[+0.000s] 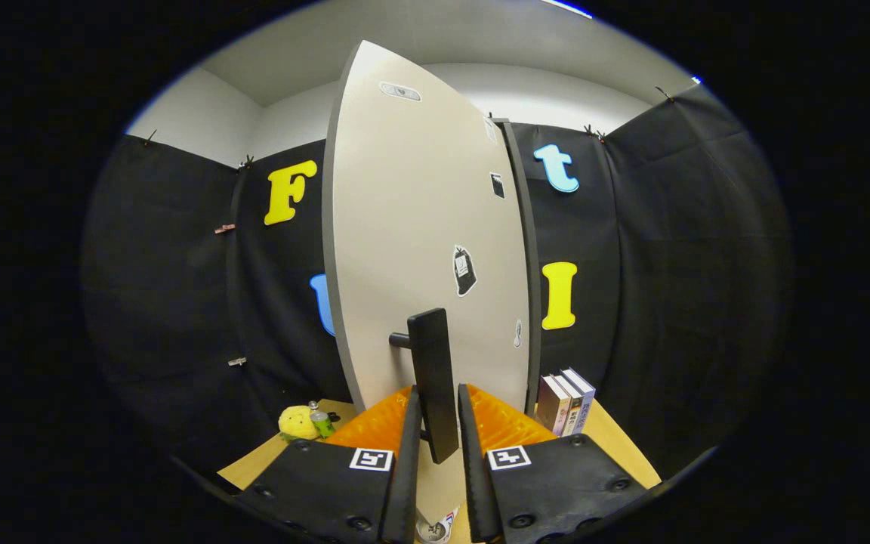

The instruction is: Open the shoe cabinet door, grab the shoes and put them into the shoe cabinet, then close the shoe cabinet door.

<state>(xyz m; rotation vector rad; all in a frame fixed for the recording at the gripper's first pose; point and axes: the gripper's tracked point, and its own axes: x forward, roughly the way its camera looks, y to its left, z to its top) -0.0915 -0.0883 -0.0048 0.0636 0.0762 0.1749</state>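
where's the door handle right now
In the gripper view the black door handle sticks out from the pale shoe cabinet door, standing between the two fingers of the claw, which straddle it with slim gaps either side.

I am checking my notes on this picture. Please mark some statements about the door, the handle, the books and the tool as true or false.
1. The tool has its fingers on either side of the handle. True.
2. The door bears no stickers. False: several stickers are on it.
3. Books stand upright to the right of the door. True.
4. A yellow toy lies on top of the books. False: it lies on the table left of the door, beside a can.
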